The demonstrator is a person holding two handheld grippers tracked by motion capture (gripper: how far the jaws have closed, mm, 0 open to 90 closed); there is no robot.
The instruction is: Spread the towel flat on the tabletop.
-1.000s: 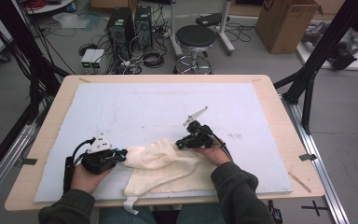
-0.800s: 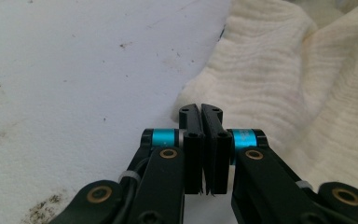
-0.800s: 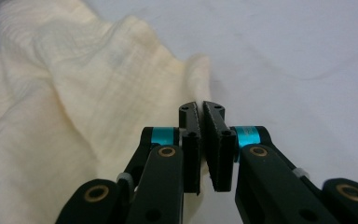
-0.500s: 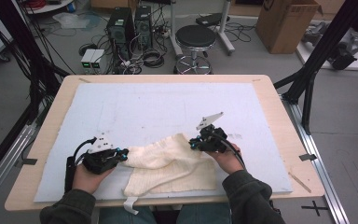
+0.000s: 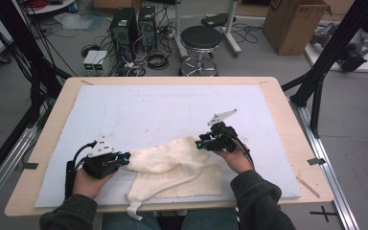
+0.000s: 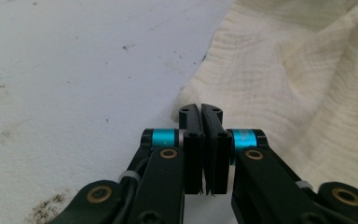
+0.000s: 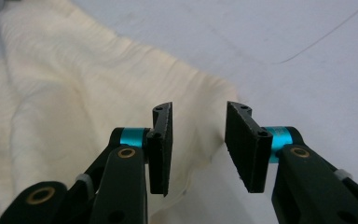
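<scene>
A cream cloth (image 5: 175, 167) lies rumpled on the white mat (image 5: 163, 110) at the bench's near edge. The left gripper (image 6: 201, 116) is clenched on the cloth's left corner. The right gripper (image 7: 198, 140) is released, jaws apart just over the right edge.

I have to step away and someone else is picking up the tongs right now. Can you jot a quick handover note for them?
Left tongs: jaws shut, at the left edge of the cream cloth; whether fabric is actually pinched between them cannot be told.
Right tongs: jaws open, holding nothing, poised at the cloth's right corner.
Cloth: near the front edge of the white mat, bunched in a raised ridge between the two tongs, with a flatter part lying toward the person.
Done: the left end looks secured.
Left: probably close the right tongs on that corner, then spread or fold the cloth flat.
</scene>
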